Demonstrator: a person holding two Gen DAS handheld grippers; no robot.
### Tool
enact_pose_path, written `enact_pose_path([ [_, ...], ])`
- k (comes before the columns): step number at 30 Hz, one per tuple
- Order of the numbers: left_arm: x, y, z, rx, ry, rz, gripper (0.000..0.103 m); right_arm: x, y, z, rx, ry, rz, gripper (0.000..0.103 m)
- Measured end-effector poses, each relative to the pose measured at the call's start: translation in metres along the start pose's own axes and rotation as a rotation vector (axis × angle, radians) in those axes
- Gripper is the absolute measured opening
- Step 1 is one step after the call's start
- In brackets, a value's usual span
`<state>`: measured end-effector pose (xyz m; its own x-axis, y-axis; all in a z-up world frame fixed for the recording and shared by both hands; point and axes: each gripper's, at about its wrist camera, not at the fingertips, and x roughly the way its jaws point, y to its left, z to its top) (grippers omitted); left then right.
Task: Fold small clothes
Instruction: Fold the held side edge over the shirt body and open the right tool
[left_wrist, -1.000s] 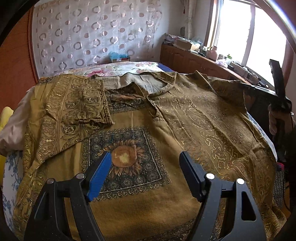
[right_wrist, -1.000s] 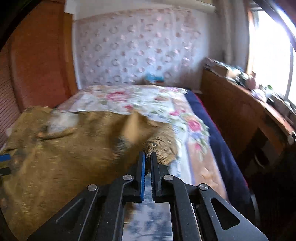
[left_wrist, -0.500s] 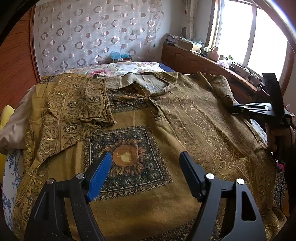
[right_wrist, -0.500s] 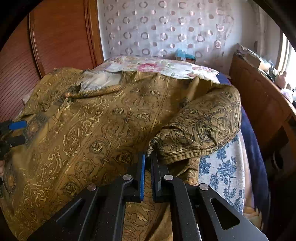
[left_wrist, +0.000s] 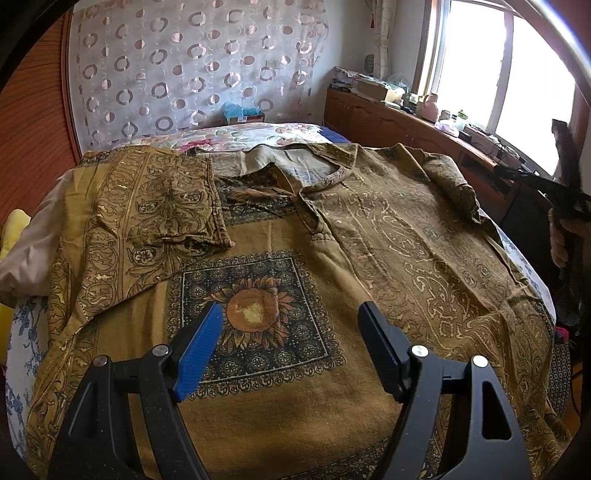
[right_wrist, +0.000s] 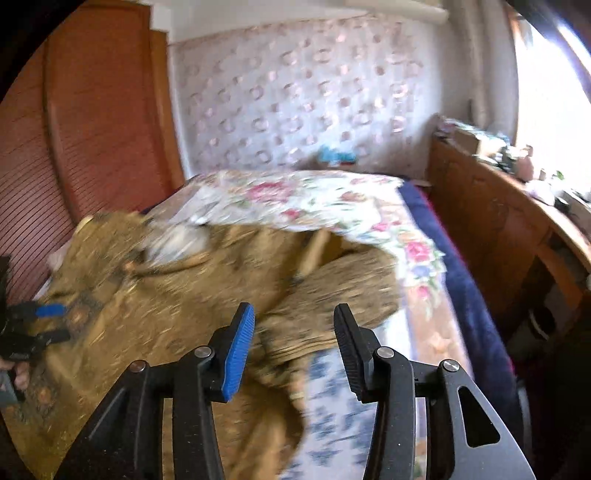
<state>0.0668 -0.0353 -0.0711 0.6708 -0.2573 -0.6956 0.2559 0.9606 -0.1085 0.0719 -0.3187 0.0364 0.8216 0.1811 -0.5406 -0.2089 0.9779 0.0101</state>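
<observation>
A mustard patterned shirt (left_wrist: 280, 266) with a sunflower square lies spread on the bed. Its left sleeve (left_wrist: 155, 199) is folded in over the body. Its right sleeve (left_wrist: 454, 184) lies folded over near the right edge; it also shows in the blurred right wrist view (right_wrist: 343, 295). My left gripper (left_wrist: 290, 339) is open and empty, hovering above the shirt's lower middle. My right gripper (right_wrist: 293, 343) is open and empty, just above and in front of the right sleeve. It shows at the far right of the left wrist view (left_wrist: 565, 177).
The bed has a floral cover (right_wrist: 314, 199) and a blue-flowered sheet (right_wrist: 343, 406). A wooden cabinet (left_wrist: 402, 122) with clutter runs along the right under the window. A wood panel wall (right_wrist: 92, 129) stands at the left. A yellow item (left_wrist: 13, 229) lies beyond the bed's left edge.
My right gripper has opened and let go of the right sleeve, then pulled back and up. The sleeve now lies on the shirt. The left gripper has barely moved.
</observation>
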Motion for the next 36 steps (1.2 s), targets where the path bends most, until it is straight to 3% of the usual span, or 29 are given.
enact_pose_path([
  [2, 0.000, 0.001, 0.000, 0.001, 0.000, 0.001, 0.076, 0.015, -0.014, -0.004, 0.030, 0.039, -0.042, 0.047],
  [7, 0.000, 0.000, 0.000, 0.000, 0.002, 0.001, 0.076, 0.055, -0.029, -0.016, 0.104, 0.124, -0.034, 0.047],
  [12, -0.001, 0.001, -0.001, 0.000, 0.003, 0.002, 0.076, 0.078, -0.037, -0.014, 0.210, 0.189, 0.073, 0.047],
  [15, -0.001, 0.002, -0.001, 0.001, 0.002, 0.002, 0.076, 0.092, -0.033, -0.010, 0.197, 0.243, 0.061, 0.050],
  [17, -0.001, 0.002, -0.001, -0.002, 0.001, 0.000, 0.076, 0.100, -0.030, -0.005, 0.170, 0.234, 0.039, 0.056],
  [21, -0.001, 0.001, -0.001, 0.000, 0.002, 0.002, 0.076, 0.102, -0.012, -0.007, 0.046, 0.236, -0.054, 0.055],
  [25, -0.001, 0.001, -0.001, -0.001, 0.002, 0.001, 0.076, 0.094, -0.003, 0.001, 0.016, 0.230, -0.004, 0.030],
  [27, -0.001, 0.001, -0.001, 0.000, 0.001, 0.002, 0.076, 0.093, -0.001, 0.002, 0.001, 0.235, 0.018, 0.005],
  [32, -0.002, 0.002, -0.001, 0.001, -0.003, 0.004, 0.076, 0.080, -0.001, 0.013, -0.011, 0.153, -0.008, 0.005],
  [36, -0.005, 0.002, 0.000, -0.004, -0.022, 0.004, 0.076, 0.061, 0.017, 0.034, -0.051, 0.066, 0.027, 0.005],
])
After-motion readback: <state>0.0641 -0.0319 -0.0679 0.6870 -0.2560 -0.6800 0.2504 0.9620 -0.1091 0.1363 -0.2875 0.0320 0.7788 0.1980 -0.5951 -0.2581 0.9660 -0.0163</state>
